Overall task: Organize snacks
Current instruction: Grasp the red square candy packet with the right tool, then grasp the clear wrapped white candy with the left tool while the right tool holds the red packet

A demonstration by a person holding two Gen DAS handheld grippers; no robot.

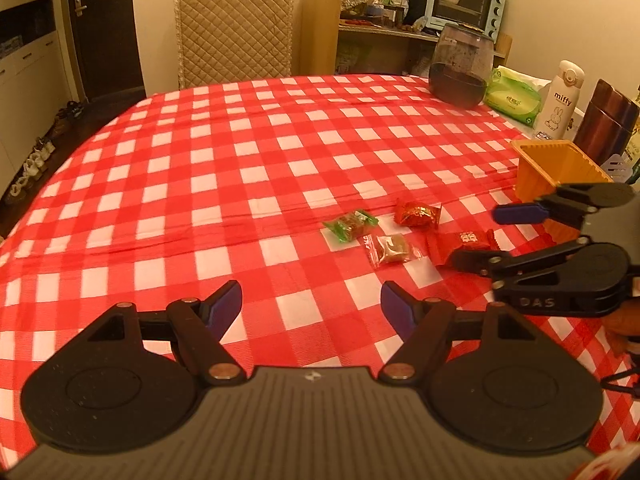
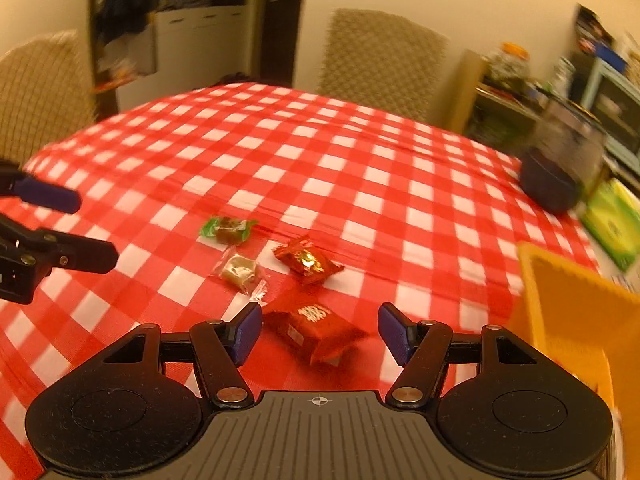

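A worktop [image 1: 240, 152] draped in a red-and-white checked cloth carries four small wrapped snacks in a loose cluster, with an orange plastic box [image 1: 548, 172] just to their right.

The left wrist view is sharp. It alone shows the far right corner: a dark round glass jar [image 1: 460, 68], a green tissue pack [image 1: 512, 94], a white bottle printed with a rabbit [image 1: 560, 100] and a brown metal flask [image 1: 608, 124]. A pale blue toaster oven [image 1: 466, 0] sits on a shelf behind. The left tongs [image 1: 311, 308] hover released over bare cloth, nearer than the snacks, nothing between their blue pads. The right tongs [image 1: 480, 236] enter from the right, also parted, their lower finger beside the flat red packet [image 1: 466, 242].

The right wrist view is blurred. It alone shows that flat red packet [image 2: 316, 330] lying between the spread pads of the right tongs [image 2: 320, 332], untouched, its long axis running diagonally from far left to near right. Farther away lie a shiny red foil sweet [image 2: 308, 260], a clear-wrapped pale nougat [image 2: 240, 270] and a green-wrapped brown sweet [image 2: 228, 229], its long axis left to right. The left tongs [image 2: 92, 228] show at the left edge.
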